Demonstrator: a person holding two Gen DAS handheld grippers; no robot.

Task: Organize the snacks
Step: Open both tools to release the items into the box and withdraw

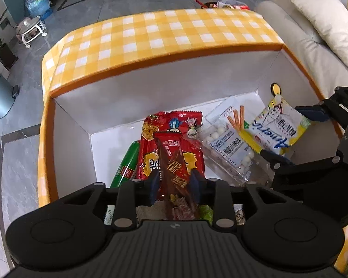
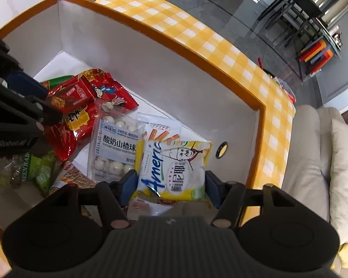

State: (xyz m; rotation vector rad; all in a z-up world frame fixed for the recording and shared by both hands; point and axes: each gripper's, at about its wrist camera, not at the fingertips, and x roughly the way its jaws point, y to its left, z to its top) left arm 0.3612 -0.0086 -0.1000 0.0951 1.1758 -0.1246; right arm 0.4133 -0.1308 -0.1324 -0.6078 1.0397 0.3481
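Both grippers hang over an open white-walled box point(image 1: 132, 97) with a yellow checked outside point(image 2: 220, 44). My left gripper point(image 1: 174, 183) is shut on a long brown-and-red wafer bar point(image 1: 171, 159), held over a big red snack bag point(image 1: 169, 136). My right gripper point(image 2: 170, 185) is shut on a yellow-and-white "Americ" snack pack point(image 2: 174, 169); this pack also shows in the left wrist view point(image 1: 276, 127) with the right gripper point(image 1: 292, 136). A clear pack of white yogurt balls point(image 2: 114, 143) and a green pack point(image 1: 125, 164) lie on the box floor.
A beige sofa with a cushion point(image 1: 324, 23) stands right of the box. More snacks sit behind the box's far edge point(image 1: 222, 4). A water bottle point(image 1: 38, 1) and a small trolley stand on the grey tiled floor at left.
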